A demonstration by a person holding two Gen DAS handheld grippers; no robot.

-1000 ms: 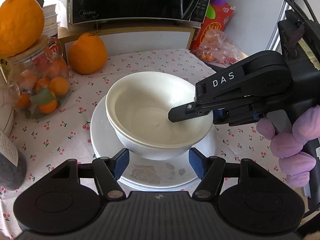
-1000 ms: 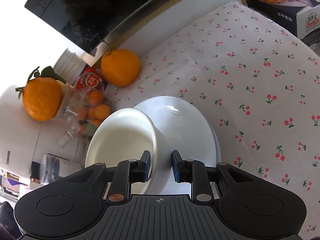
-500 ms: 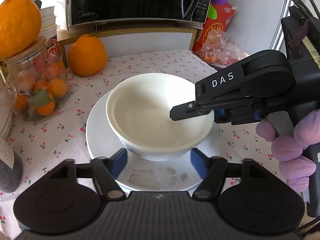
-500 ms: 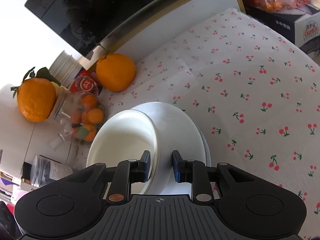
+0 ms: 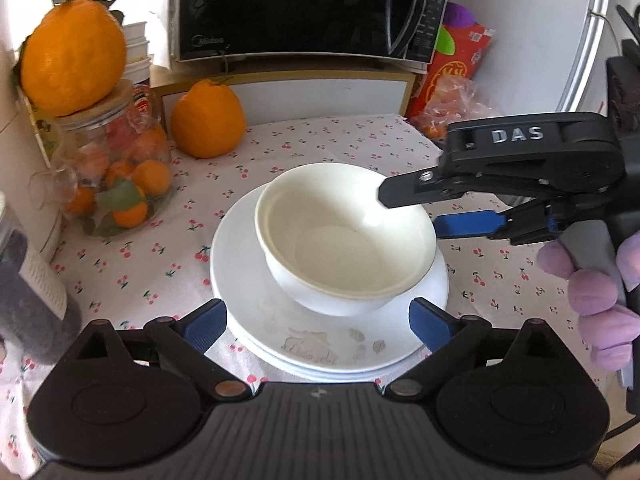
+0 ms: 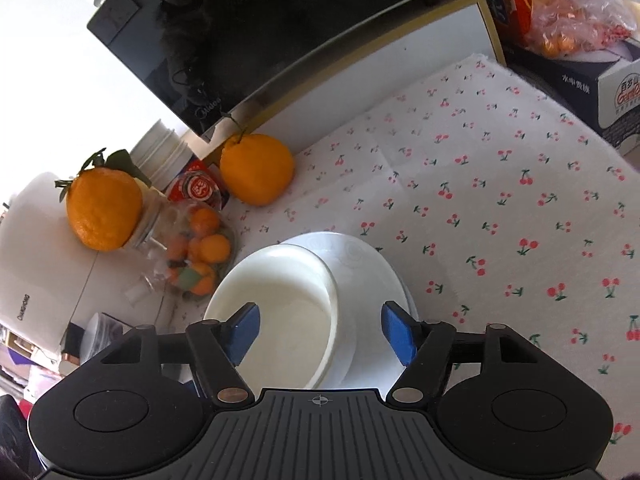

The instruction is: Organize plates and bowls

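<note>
Sitting on a stack of white plates (image 5: 256,304), a white bowl (image 5: 344,248) shows in the left wrist view. The bowl is round, cream inside and has nothing in it. The plates lie on the tabletop (image 5: 120,272), which has a cloth with little cherries. The left gripper (image 5: 318,320) points down at the bowl from the near side. Its jaws are opening and stand wide, one blue pad on each side of the bowl, and they do not touch it. The right gripper (image 5: 412,212) comes in from the right, held by a hand in a purple glove (image 5: 592,292). One of its fingers is over the bowl's rim and the blue one is just outside it.

From the right wrist view, the bowl (image 6: 280,304) sits on the plates (image 6: 368,264), toward their left side. The right gripper (image 6: 318,332) points down over the bowl's edge. Its jaws are opening, and the bowl's wall is between them. The left pad hangs inside the bowl and the right pad is outside, over the plates. Neither pad presses on the bowl.
</note>
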